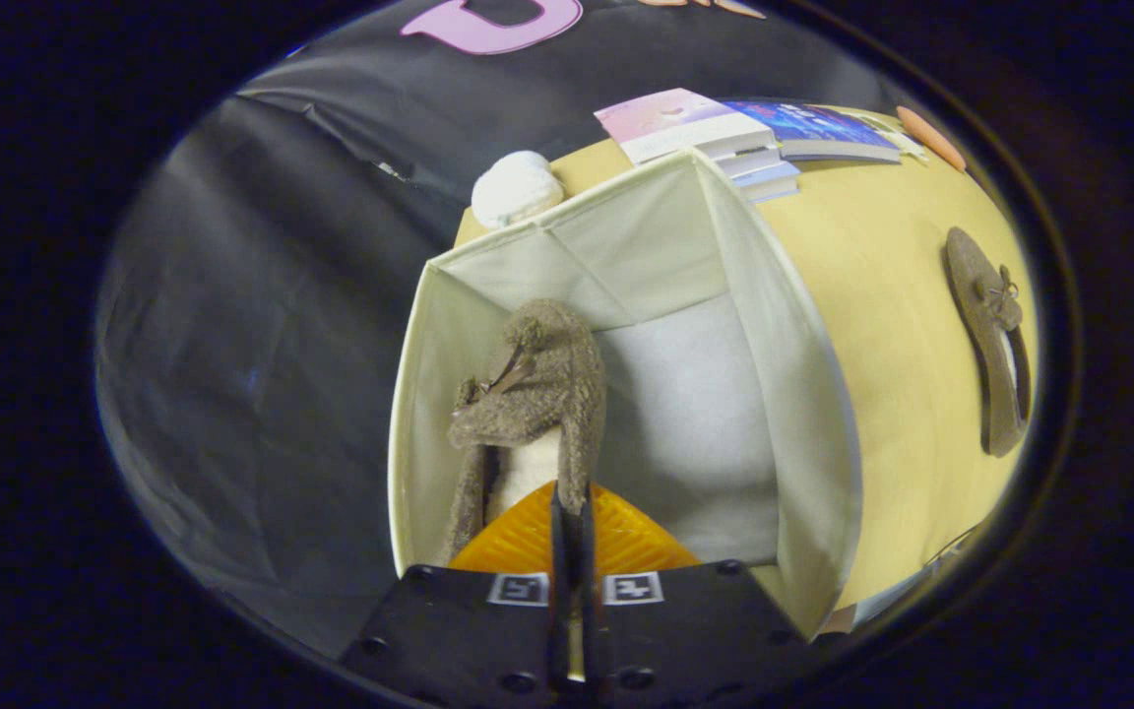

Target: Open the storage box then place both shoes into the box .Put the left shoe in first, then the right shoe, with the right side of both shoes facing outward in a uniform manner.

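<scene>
Two fingers of the gripper (572,512) are pressing together on the thin rim of a shoe (537,394), pinching it at the heel opening, so the shoe is hanging toe-first into the box (803,394). Holding it by the collar is likely the point: the fuzzy upper is soft, and the rim is the one thin edge the jaws can close on. The shoe is sitting inside the box against the near-left wall, on its side with the bow turned toward that wall; which of its sides that makes outward-facing I cannot tell for certain. The box is standing open, its pale fabric walls upright and the floor beside the shoe bare, which is leaving room for a second one. Beyond the box, well apart on the yellow table (882,256), the other shoe (995,345) is lying flat with its bow up, waiting its turn. Going by the task, this is the first placement, so roughly the midpoint. Farther back, a stack of books (724,138) is resting at the table edge, and a white lump (516,187) is sitting just behind the box's far corner; neither is mattering to the job.
</scene>
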The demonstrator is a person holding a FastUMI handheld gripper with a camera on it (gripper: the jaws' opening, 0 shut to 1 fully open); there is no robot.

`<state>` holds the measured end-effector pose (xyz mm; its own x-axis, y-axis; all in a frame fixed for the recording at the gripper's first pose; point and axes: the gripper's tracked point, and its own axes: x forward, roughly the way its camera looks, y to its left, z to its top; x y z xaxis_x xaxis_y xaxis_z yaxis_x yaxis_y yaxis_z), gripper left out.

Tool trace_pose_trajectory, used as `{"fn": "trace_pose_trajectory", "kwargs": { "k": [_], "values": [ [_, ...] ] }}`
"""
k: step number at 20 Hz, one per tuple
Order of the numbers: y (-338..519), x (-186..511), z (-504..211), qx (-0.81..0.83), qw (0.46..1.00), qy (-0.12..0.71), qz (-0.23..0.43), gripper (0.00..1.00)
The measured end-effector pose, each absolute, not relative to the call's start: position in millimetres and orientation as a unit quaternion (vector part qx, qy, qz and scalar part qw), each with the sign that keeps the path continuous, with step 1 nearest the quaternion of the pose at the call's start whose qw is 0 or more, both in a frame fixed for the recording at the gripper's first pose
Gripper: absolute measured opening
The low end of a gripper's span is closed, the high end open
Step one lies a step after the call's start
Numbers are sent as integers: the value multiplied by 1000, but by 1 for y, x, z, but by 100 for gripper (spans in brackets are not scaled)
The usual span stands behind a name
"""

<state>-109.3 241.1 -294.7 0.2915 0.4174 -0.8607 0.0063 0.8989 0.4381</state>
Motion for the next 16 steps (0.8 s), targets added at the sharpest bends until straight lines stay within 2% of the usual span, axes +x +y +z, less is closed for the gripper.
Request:
{"fn": "trace_pose_trajectory", "kwargs": {
  "k": [8,16],
  "values": [
    [243,-96,-297,197,789,565,142,9],
    [186,-42,-237,266,841,456,118,9]
  ]
}}
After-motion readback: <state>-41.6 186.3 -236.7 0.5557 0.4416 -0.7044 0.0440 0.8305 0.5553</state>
